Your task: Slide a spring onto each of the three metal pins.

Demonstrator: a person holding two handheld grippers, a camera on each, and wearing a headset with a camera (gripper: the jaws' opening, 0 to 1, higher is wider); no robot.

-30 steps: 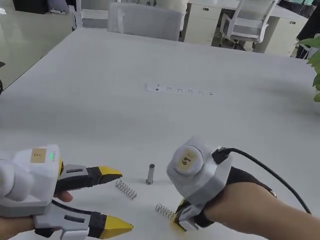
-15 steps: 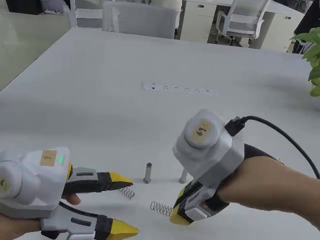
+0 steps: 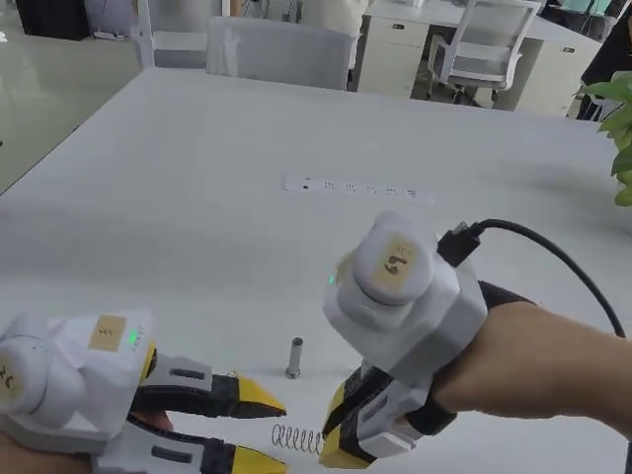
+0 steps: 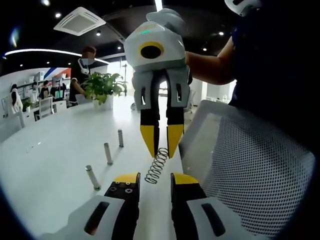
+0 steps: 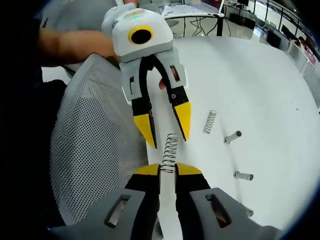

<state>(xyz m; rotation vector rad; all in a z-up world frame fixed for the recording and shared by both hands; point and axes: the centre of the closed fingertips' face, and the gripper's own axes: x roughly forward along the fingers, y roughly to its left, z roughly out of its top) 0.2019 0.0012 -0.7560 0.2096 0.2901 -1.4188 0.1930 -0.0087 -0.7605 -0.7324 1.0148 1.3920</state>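
Tabletop; spring part-hidden by R gripper.

White housings, black fingers tipped yellow

1. The spring at the tips of the right gripper is shining as thin bare metal wire.
2. The pins beside the tips are gleaming as smooth grey metal.
3. The left gripper is showing glossy white plastic and yellow tips.
4. The table under both is looking matt and smooth.
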